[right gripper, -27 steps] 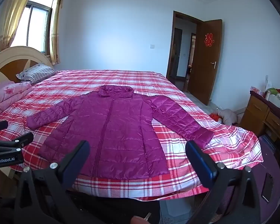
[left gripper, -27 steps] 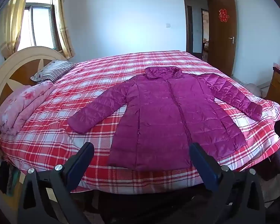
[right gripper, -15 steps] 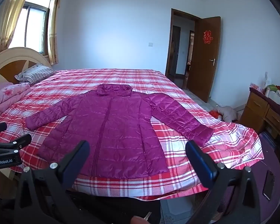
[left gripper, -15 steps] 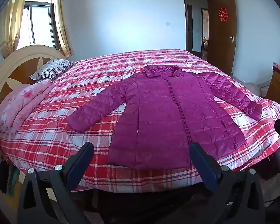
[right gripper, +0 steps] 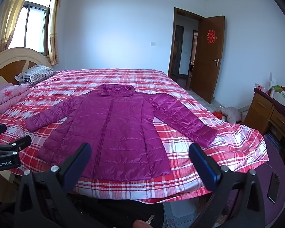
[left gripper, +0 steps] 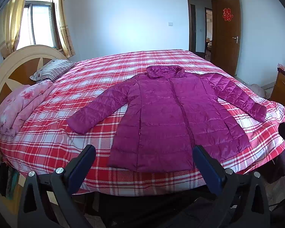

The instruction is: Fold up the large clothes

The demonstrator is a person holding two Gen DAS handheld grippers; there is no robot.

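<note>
bed (left gripper: 47, 142) holds jacket (left gripper: 167, 117) lengthwise, collar away.

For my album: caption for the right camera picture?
Purple puffer jacket spread flat on a red plaid bed, open right gripper waiting.

Magenta jacket (left gripper: 167, 117); red-plaid bedspread (left gripper: 47, 142)

My left gripper (left gripper: 143, 156) and right gripper (right gripper: 139, 152) both tilt downward toward twelve o'clock, jaws spread wide, nothing between them, side by side.
</note>
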